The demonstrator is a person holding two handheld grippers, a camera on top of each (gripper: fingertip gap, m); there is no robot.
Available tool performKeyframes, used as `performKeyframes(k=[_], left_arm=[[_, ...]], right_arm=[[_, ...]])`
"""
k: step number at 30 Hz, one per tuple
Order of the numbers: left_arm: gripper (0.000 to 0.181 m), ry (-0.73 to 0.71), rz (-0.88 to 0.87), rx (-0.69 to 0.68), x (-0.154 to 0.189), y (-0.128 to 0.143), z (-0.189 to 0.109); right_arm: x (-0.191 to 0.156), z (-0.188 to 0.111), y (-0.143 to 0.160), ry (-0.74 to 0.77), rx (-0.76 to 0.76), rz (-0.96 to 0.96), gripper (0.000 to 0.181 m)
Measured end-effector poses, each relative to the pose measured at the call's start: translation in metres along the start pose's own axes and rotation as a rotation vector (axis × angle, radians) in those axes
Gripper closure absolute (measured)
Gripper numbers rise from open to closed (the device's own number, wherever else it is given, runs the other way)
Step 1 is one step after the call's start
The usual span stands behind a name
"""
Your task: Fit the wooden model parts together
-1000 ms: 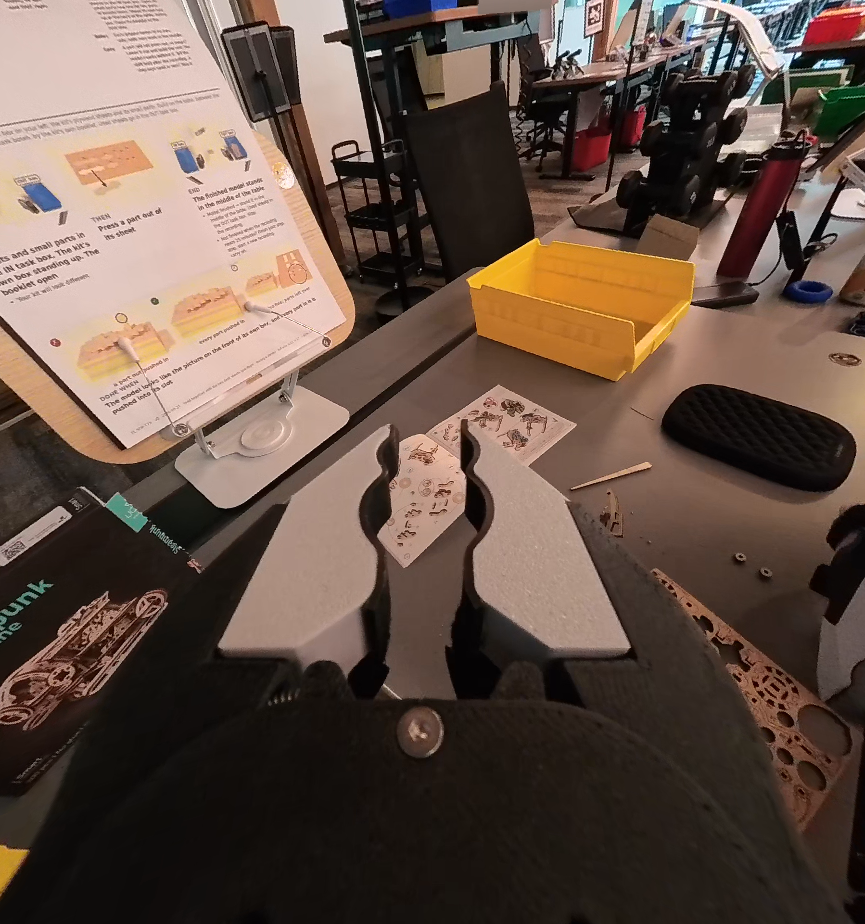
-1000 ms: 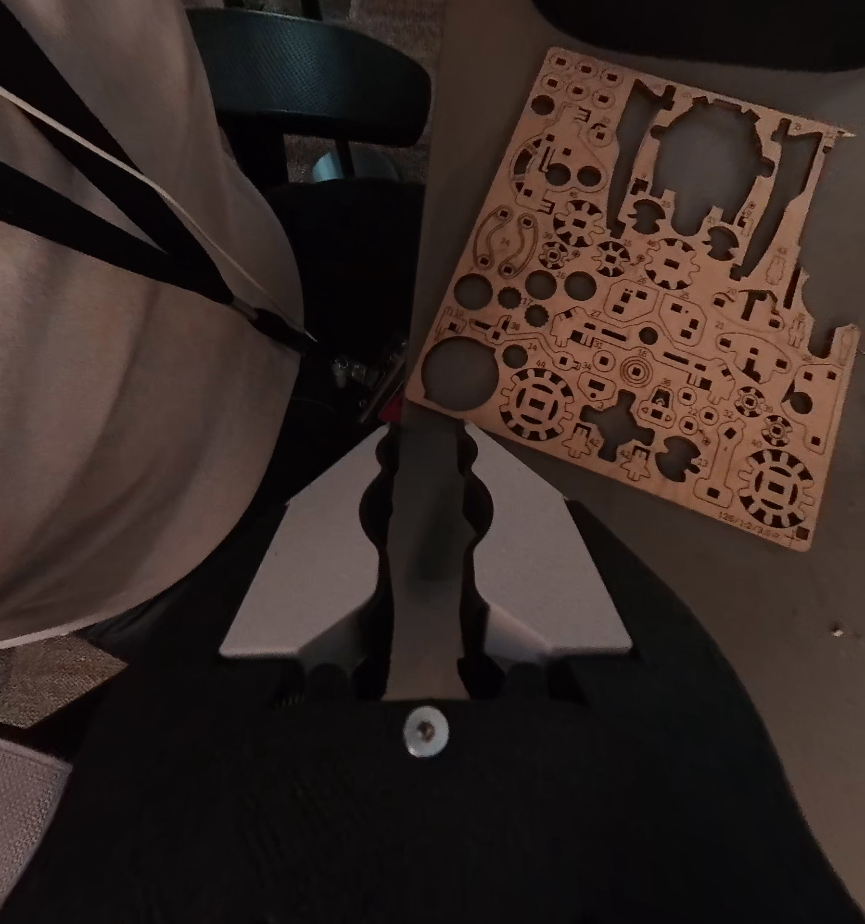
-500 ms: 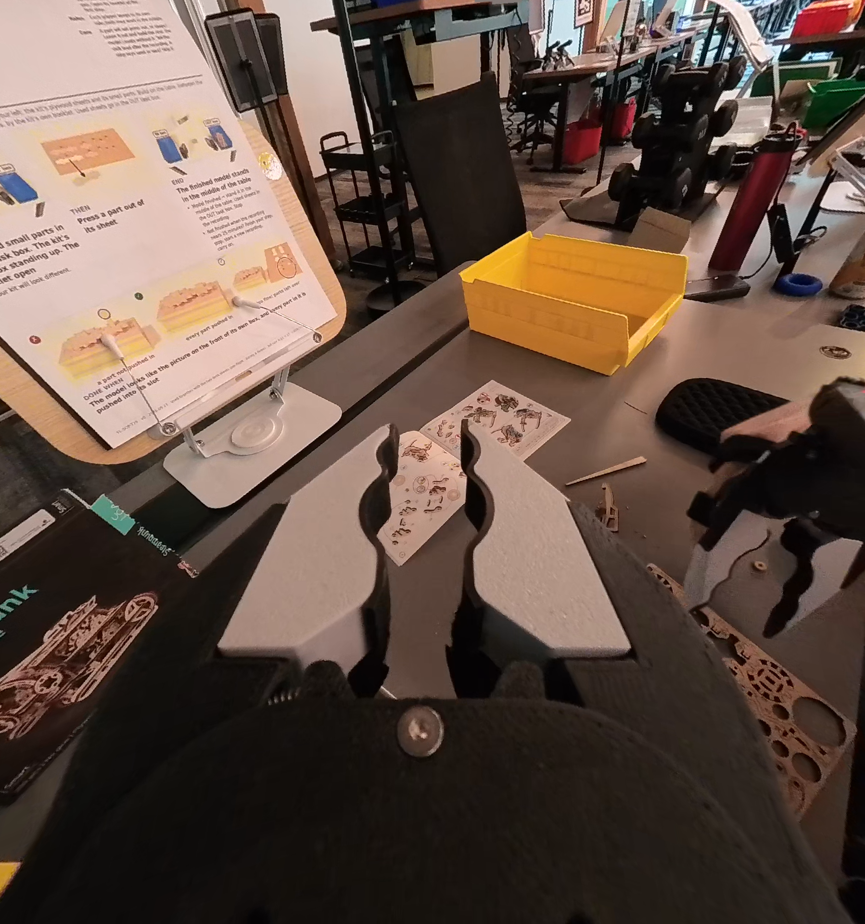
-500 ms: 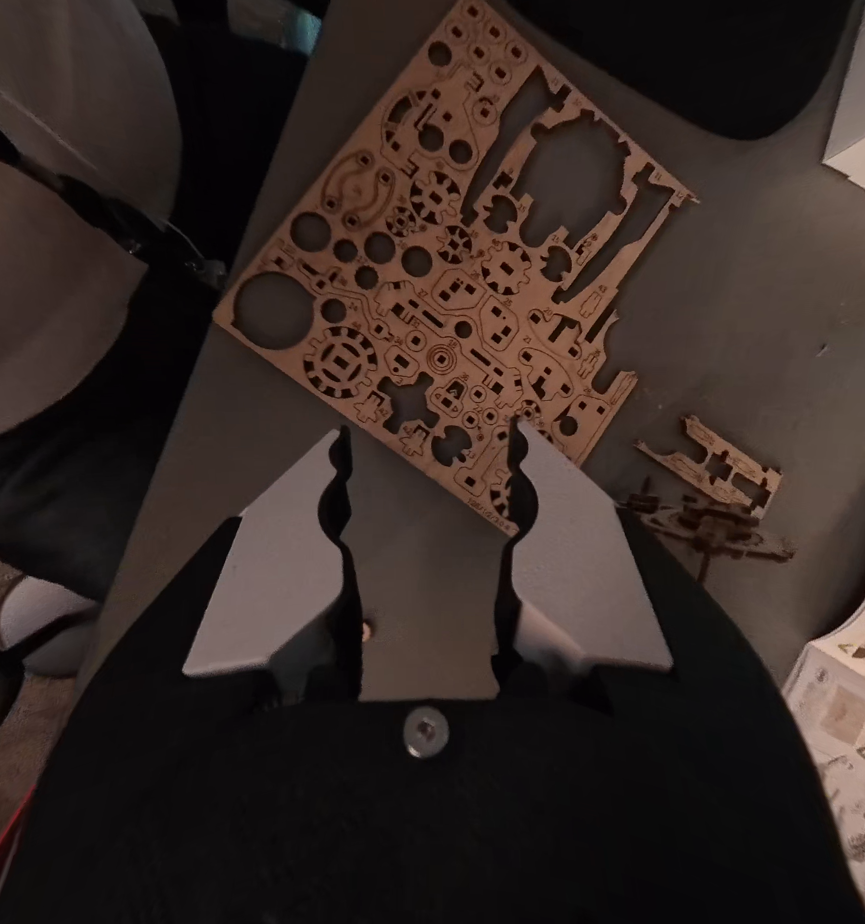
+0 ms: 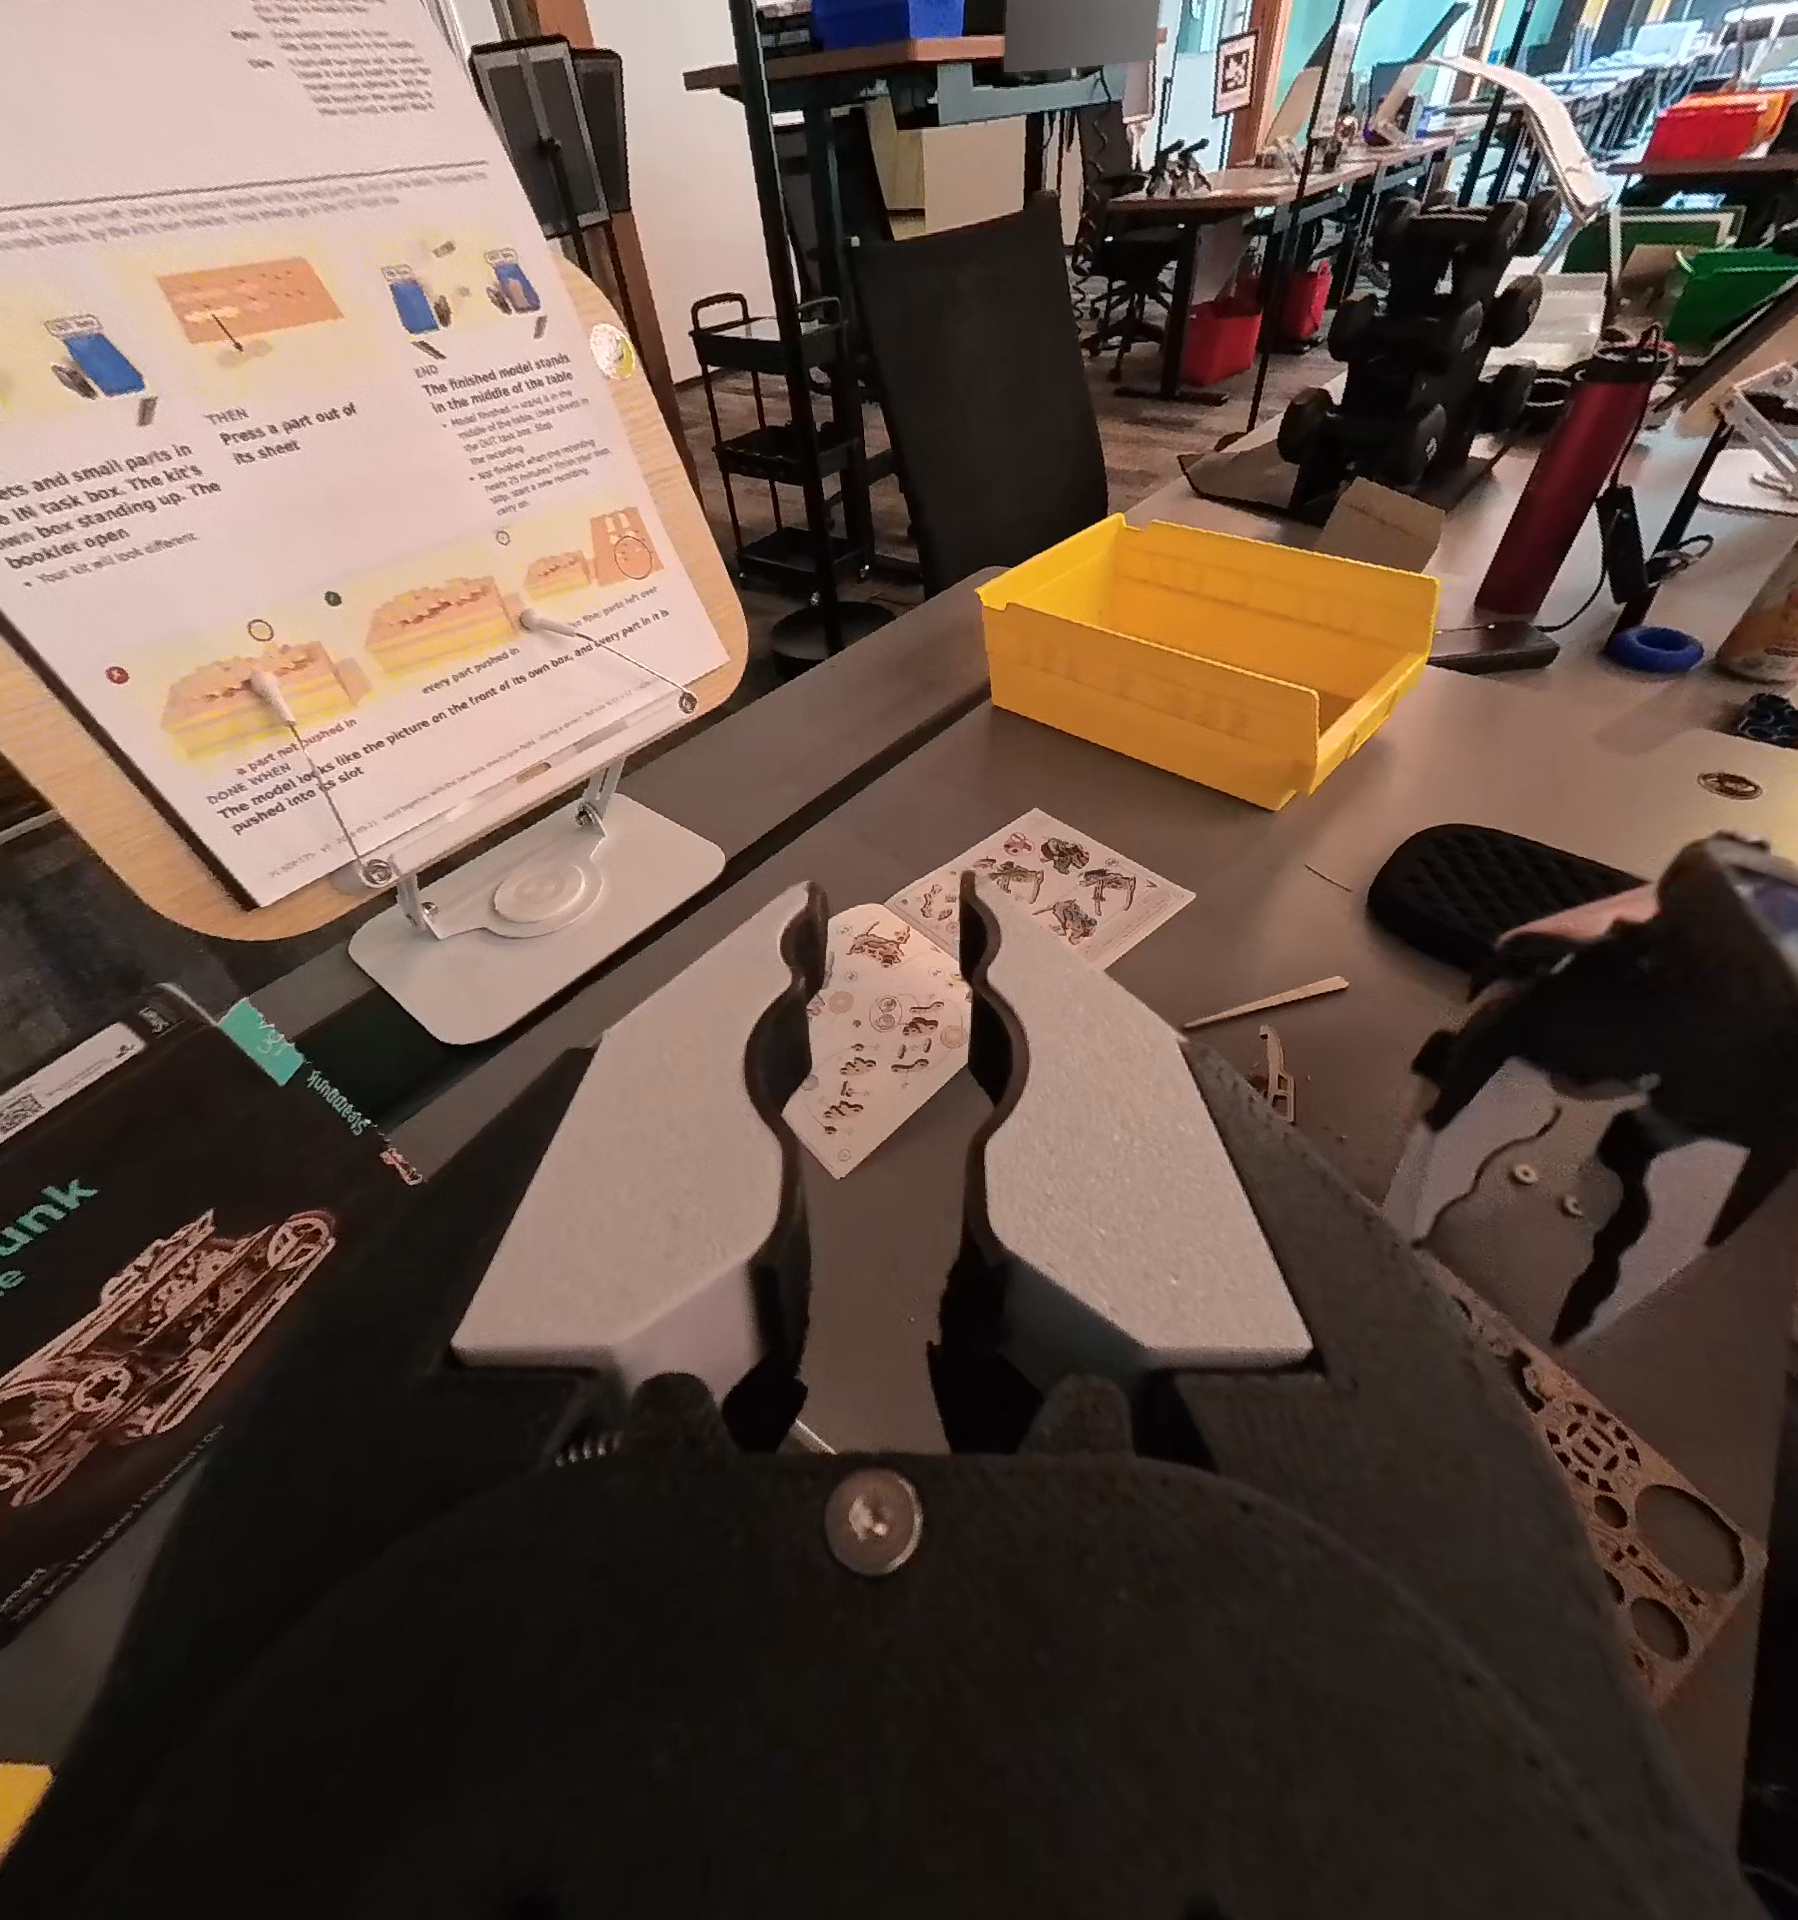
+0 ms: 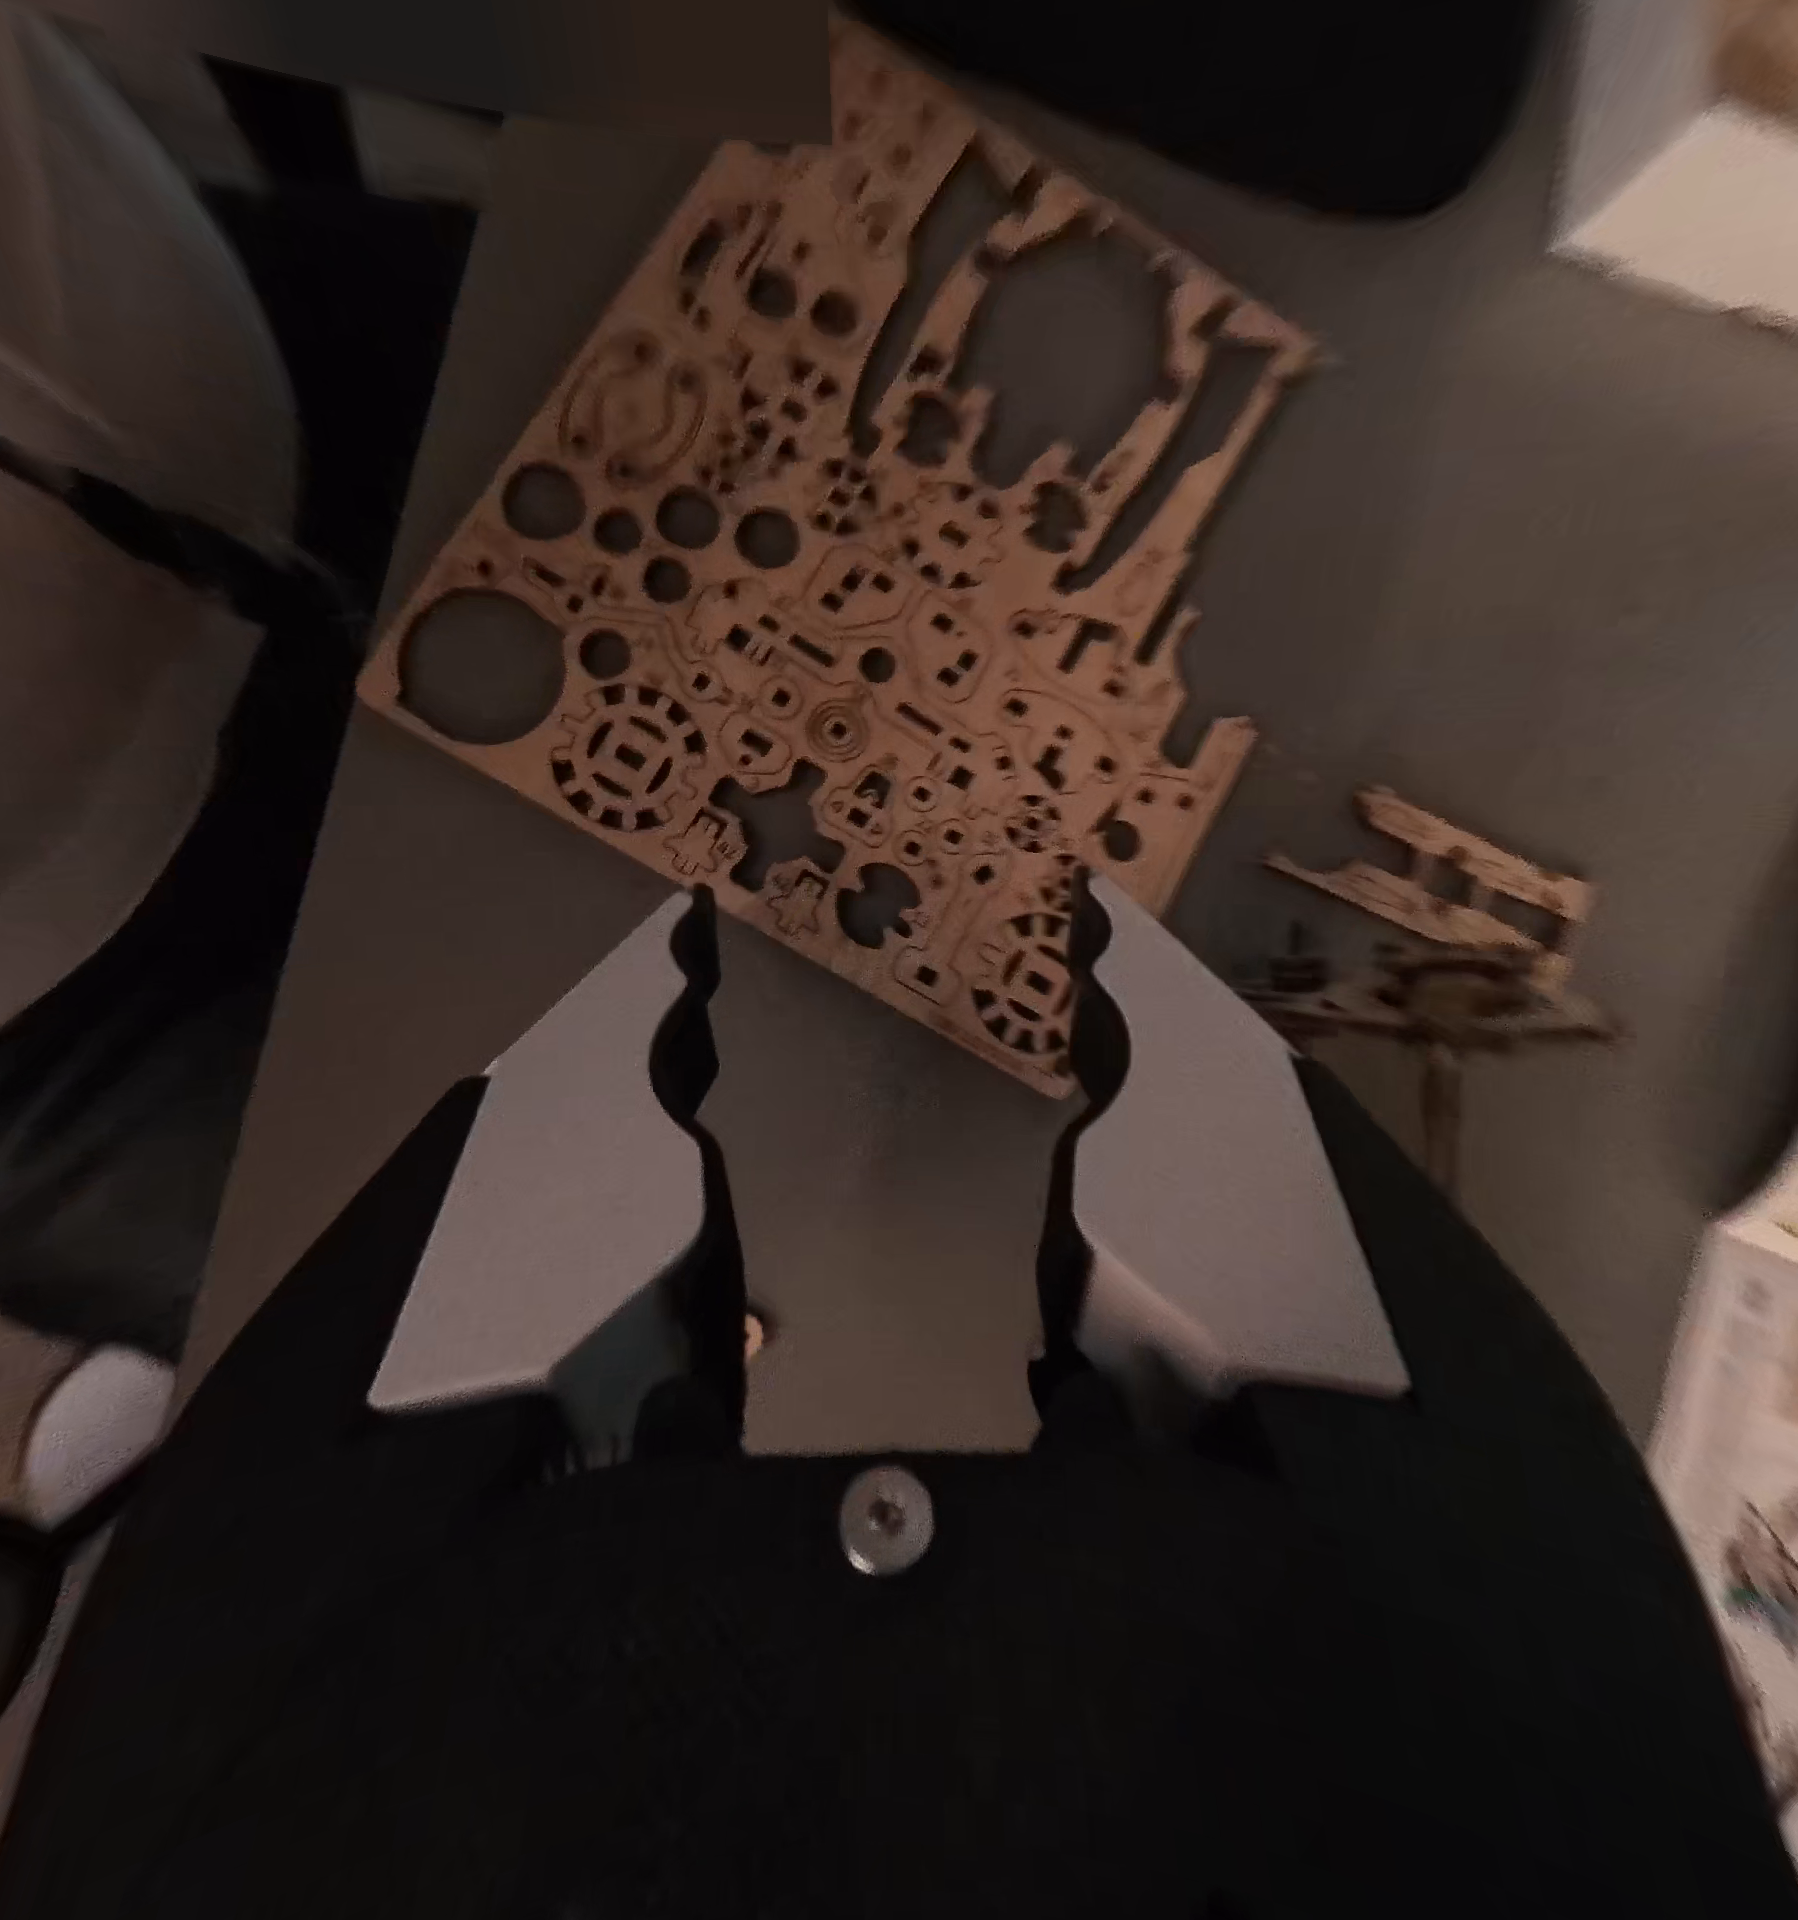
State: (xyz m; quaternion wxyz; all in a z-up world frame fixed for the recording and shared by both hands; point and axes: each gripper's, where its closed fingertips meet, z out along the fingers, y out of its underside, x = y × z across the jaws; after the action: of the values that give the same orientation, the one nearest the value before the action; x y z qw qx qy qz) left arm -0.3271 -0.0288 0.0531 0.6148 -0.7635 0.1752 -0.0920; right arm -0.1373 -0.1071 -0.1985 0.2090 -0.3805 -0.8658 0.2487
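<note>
both grippers are empty. the right gripper (image 6: 890, 914) has spread its jaws wide since a second ago, when they were nearly together, and has swung from the table's edge to hang over the near corner of the wooden sheet (image 6: 822, 644), apart from it. the half-built model (image 6: 1435, 935) lies just beside that sheet. the left gripper (image 5: 887, 935) has barely moved, jaws a little apart above the paper booklet (image 5: 890, 1049). likely it is readying to take a part, so no fitting has begun.
</note>
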Motion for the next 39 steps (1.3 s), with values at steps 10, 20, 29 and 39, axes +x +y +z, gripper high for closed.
performKeyframes(k=[10,20,29,39], left_arm=[[0.149,0.035,-0.070,0.001,-0.001,0.002,0.010],[0.150,0.043,-0.058,0.005,0.007,0.000,0.009],[0.150,0.063,-0.042,-0.027,0.015,0.005,0.018],[0.150,0.159,0.005,-0.036,0.032,0.013,0.036]], right_arm=[[-0.026,-0.062,0.064,0.157,0.028,0.381,0.136],[-0.056,-0.048,0.072,0.127,0.051,0.386,0.162],[-0.051,-0.040,0.074,0.113,0.058,0.409,0.163],[-0.045,-0.042,0.071,0.168,0.103,0.369,0.173]])
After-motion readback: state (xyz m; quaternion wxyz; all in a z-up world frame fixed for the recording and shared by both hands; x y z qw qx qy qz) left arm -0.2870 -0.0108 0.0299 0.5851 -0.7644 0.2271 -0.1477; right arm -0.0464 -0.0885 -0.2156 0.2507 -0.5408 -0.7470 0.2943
